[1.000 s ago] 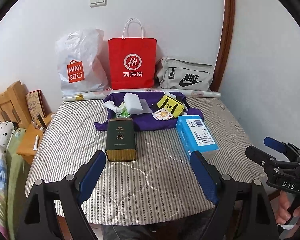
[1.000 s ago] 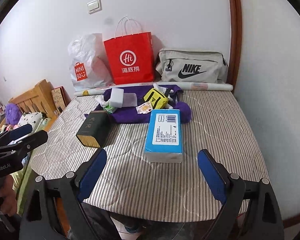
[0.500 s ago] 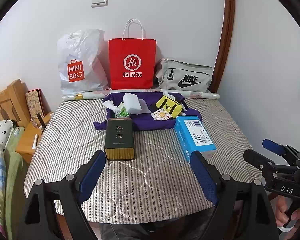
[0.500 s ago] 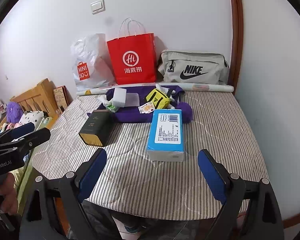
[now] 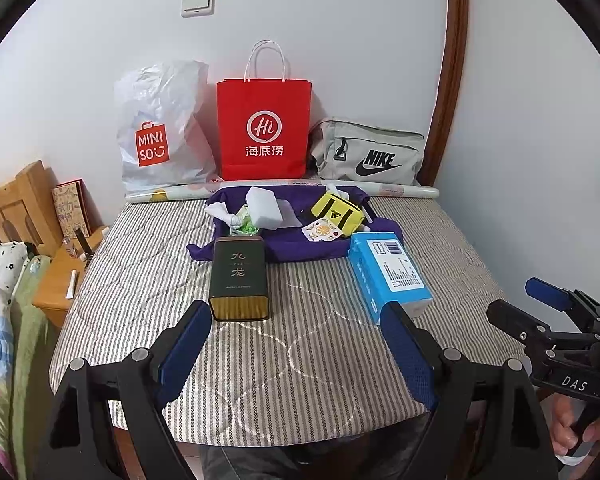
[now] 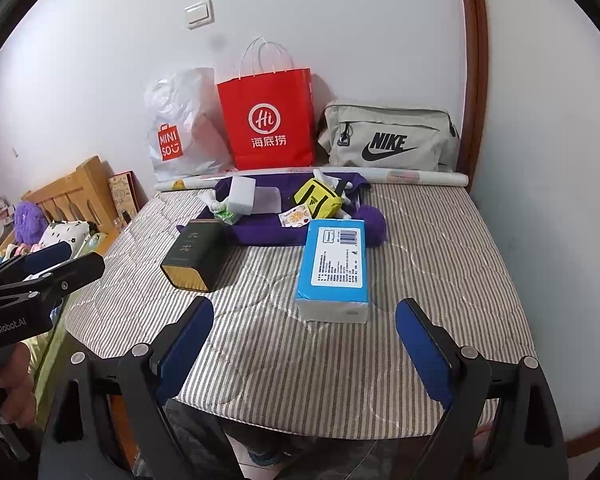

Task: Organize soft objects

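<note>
A purple cloth (image 5: 296, 240) (image 6: 260, 228) lies at the back of the striped padded surface (image 5: 300, 360). On it rest a white foam block (image 5: 262, 208), a yellow pouch (image 5: 338, 210) (image 6: 316, 200), a crumpled green-and-white packet (image 5: 240, 224) and a fruit-print packet (image 5: 324, 232). A blue soft tissue pack (image 6: 334, 264) (image 5: 388, 272) and a dark green tin (image 5: 240, 276) (image 6: 194, 252) lie nearer. My left gripper (image 5: 296, 320) is open over the front edge, holding nothing. My right gripper (image 6: 305, 312) is open too, just short of the blue pack.
Against the back wall stand a white plastic bag (image 5: 160, 128), a red paper bag (image 5: 264, 128) and a grey sports bag (image 5: 370, 156), with a rolled sheet (image 5: 404, 190) in front. A wooden bed frame (image 5: 16, 200) and bedding sit left. A wall closes the right side.
</note>
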